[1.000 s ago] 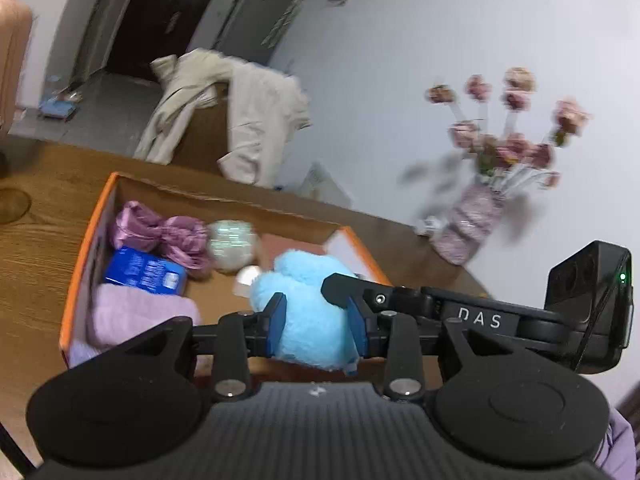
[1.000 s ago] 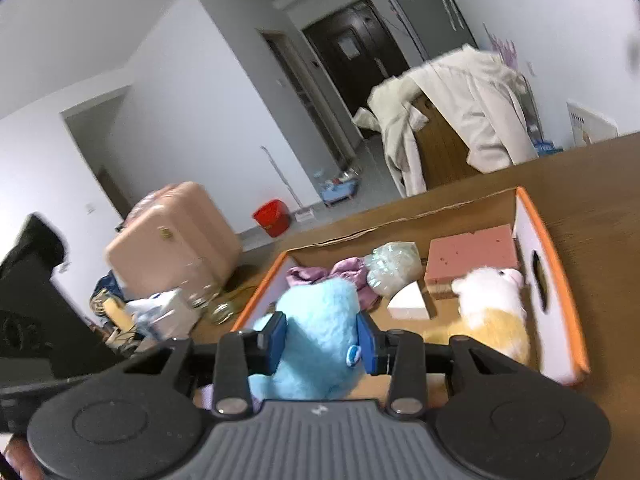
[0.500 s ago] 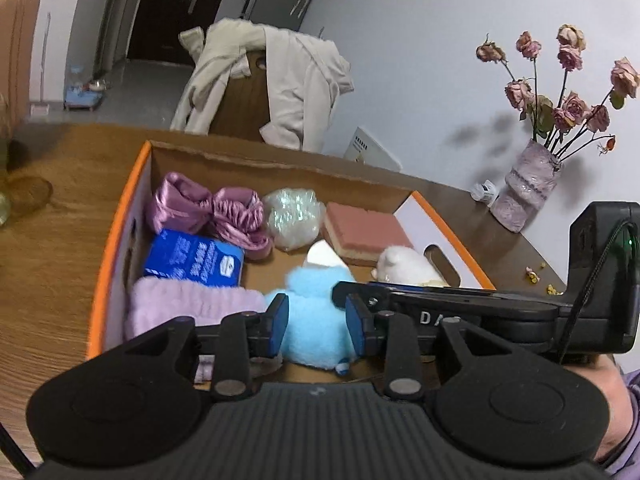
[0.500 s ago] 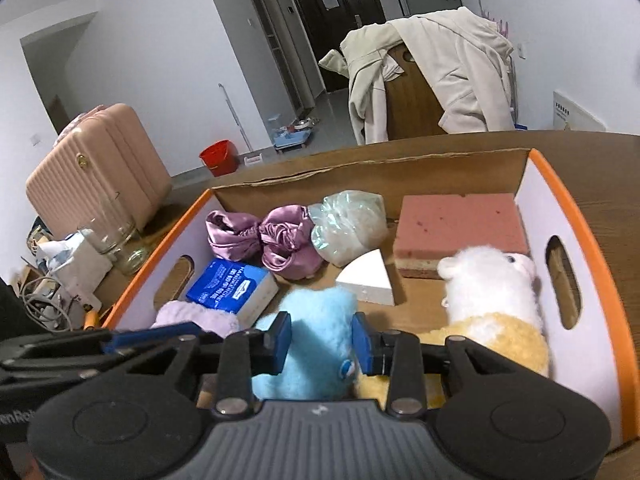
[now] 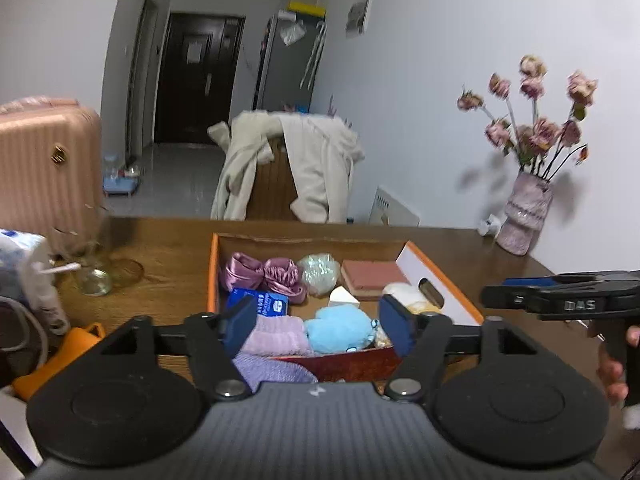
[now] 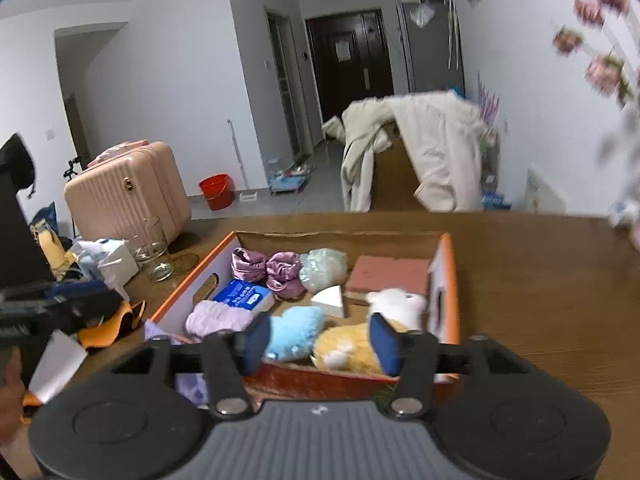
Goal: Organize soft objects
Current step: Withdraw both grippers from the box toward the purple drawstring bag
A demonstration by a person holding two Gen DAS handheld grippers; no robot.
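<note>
An orange-rimmed cardboard box (image 5: 214, 276) (image 6: 450, 280) sits on the wooden table. A light blue plush (image 5: 340, 329) (image 6: 294, 332) lies in its near part, beside a lilac knit cloth (image 5: 276, 334) (image 6: 218, 318) and a white and yellow plush (image 6: 384, 320). Purple satin scrunchies (image 5: 264, 274), a blue packet (image 5: 264, 303), a clear wrapped ball (image 5: 319, 270), a pink sponge (image 5: 374, 274) and a white wedge (image 6: 330, 300) lie further back. My left gripper (image 5: 318, 330) and my right gripper (image 6: 318, 340) are open and empty, just in front of the box.
A vase of dried roses (image 5: 524, 216) stands at the far right of the table. A glass (image 6: 154, 252), tissue packs (image 5: 24, 264) and an orange cloth (image 5: 60, 356) lie to the left. A coat-draped chair (image 5: 288, 172) and a pink suitcase (image 6: 124, 192) stand beyond the table.
Both grippers lowered the blue plush into the box, opened and let it go, then drew back toward the box's near side.
</note>
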